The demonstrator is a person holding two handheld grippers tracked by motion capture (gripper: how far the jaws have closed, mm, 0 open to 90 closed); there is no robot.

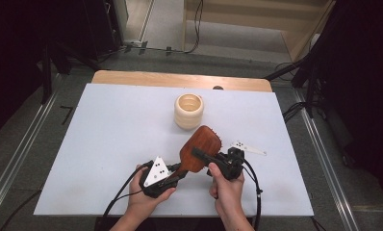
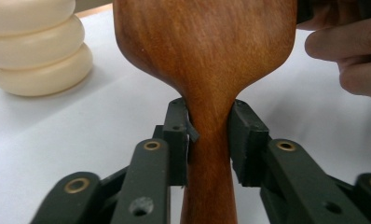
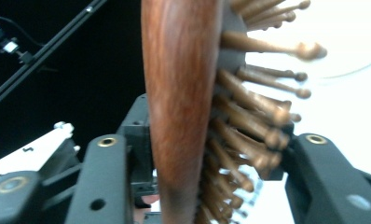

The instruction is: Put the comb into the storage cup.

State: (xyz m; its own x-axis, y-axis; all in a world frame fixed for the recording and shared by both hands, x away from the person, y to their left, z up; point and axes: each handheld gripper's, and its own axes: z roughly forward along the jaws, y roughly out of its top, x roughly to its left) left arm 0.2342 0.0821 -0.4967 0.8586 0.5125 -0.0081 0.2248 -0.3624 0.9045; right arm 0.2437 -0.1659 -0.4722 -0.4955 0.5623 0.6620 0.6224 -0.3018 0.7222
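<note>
Wooden hairbrush sits mid-air over the desk, 6 o'clock of the cream holder. Left gripper fingers clamp its neck, right gripper fingers squeeze the paddle and bristles, probably steadying a handoff.

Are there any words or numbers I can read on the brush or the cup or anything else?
No words or numbers to read anywhere.
Wooden hairbrush: plain wood, no label on its back or handle.
Cream ridged cup: nothing written on it.
Grey plate on the left gripper: only black dots, no letters.
Right gripper: no marks that read as text.
</note>
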